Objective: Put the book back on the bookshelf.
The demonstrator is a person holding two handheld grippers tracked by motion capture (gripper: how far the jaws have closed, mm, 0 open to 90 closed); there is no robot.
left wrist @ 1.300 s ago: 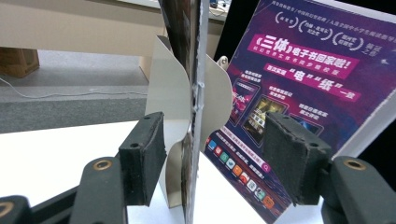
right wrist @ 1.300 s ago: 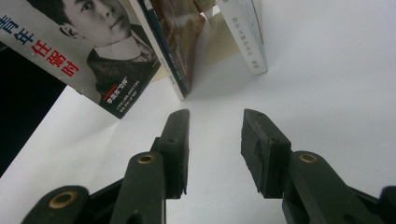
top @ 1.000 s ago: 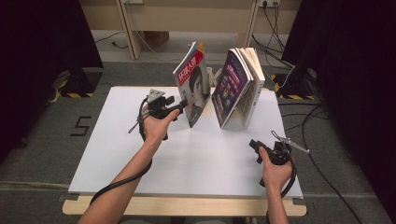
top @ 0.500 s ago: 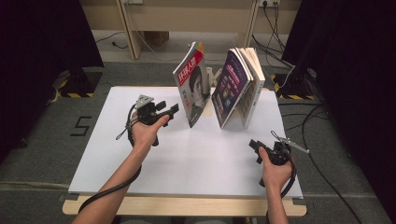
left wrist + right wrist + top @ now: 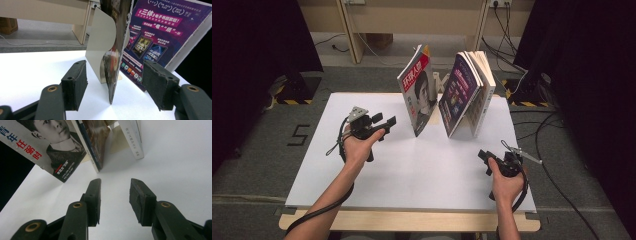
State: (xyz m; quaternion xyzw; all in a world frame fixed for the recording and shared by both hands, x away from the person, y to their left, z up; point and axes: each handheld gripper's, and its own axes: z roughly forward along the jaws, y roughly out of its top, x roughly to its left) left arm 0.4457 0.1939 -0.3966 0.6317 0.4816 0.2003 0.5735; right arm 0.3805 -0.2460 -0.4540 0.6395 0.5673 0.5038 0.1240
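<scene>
We held the left gripper (image 5: 388, 125) out over the white table (image 5: 422, 175), forearm stretched forward from the near edge, its jaws spread wide and gripping nothing. They pointed at the red-covered magazine (image 5: 418, 90), which stood upright at the far middle of the table against a cream bookend (image 5: 101, 47). Against the frame a second earlier, this hand had drawn back leftward, so the magazine stood clear of it. The right gripper (image 5: 486, 159) had stayed near the right front corner, jaws partly apart and empty, aimed toward the purple-covered book (image 5: 458, 92) and the others leaning beside it. In the left gripper view the magazine was seen edge-on and cut off at the top; we couldn't read its cover there.
</scene>
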